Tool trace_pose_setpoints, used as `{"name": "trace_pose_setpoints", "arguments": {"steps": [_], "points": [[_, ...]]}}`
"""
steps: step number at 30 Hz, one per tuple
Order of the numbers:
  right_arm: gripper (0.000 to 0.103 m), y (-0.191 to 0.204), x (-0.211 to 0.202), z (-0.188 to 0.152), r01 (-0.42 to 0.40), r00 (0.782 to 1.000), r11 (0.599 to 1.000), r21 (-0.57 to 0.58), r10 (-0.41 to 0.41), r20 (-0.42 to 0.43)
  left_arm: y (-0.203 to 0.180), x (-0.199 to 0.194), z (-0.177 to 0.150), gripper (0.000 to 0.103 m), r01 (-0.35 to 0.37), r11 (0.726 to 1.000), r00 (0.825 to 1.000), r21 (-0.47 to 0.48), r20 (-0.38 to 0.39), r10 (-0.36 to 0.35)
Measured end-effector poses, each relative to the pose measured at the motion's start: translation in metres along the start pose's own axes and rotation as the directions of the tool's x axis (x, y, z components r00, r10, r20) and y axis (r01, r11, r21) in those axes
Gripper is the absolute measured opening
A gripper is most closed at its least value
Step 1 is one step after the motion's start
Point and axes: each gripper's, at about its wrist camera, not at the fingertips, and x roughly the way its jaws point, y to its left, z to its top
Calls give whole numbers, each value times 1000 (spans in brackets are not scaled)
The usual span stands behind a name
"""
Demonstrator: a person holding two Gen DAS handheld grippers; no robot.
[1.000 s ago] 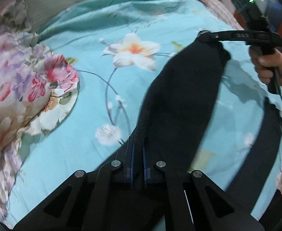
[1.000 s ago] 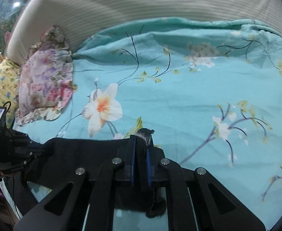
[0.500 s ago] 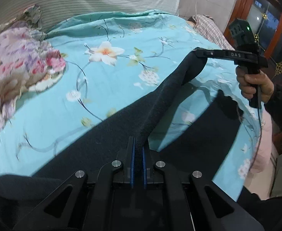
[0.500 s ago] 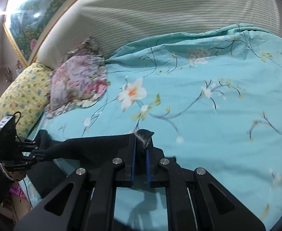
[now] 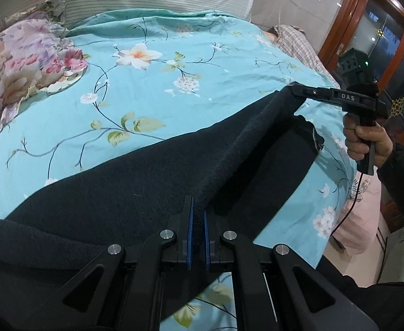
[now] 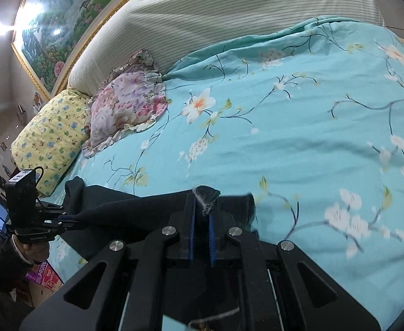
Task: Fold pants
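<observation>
Your left gripper point(image 5: 197, 215) and right gripper point(image 6: 202, 212) each pinch the edge of the dark, fleecy pants point(image 5: 146, 182), which stretch taut between them over the near edge of the bed point(image 5: 174, 110) with its smooth turquoise floral cover. The left wrist view alone shows your right hand point(image 5: 367, 140) on its handle and a plaid cloth point(image 5: 295, 44) at the far corner. Only the right wrist view shows a yellow pillow point(image 6: 50, 138) beside a frilled floral pillow point(image 6: 127, 104) and a gilt-framed painting point(image 6: 72, 19).

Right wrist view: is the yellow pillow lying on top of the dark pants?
No. The yellow pillow sits at the head of the bed beside the floral pillow, apart from the dark pants.
</observation>
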Motion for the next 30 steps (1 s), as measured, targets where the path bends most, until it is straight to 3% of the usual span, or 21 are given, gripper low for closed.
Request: {"name": "trace_pose_setpoints", "arguments": {"steps": [7, 19, 23, 26, 30], "points": [[9, 7, -21, -17, 17, 1000, 1000, -19, -17, 12, -12, -5, -14, 4, 21, 1000, 1000, 15, 7, -21], [9, 3, -28, -48, 94, 995, 994, -61, -96, -34, -23, 24, -37, 6, 53, 998, 996, 45, -75, -50], [9, -1, -27, -60, 115, 991, 991, -64, -119, -63, -22, 35, -40, 20, 82, 996, 991, 17, -108, -80], [18, -5, -26, -67, 122, 989, 992, -34, -125, -78, -24, 36, -41, 29, 83, 996, 991, 15, -105, -81], [54, -6, -35, -70, 156, 985, 988, 2, -156, -69, -26, 34, -43, 44, 92, 996, 991, 4, -99, -91]]}}
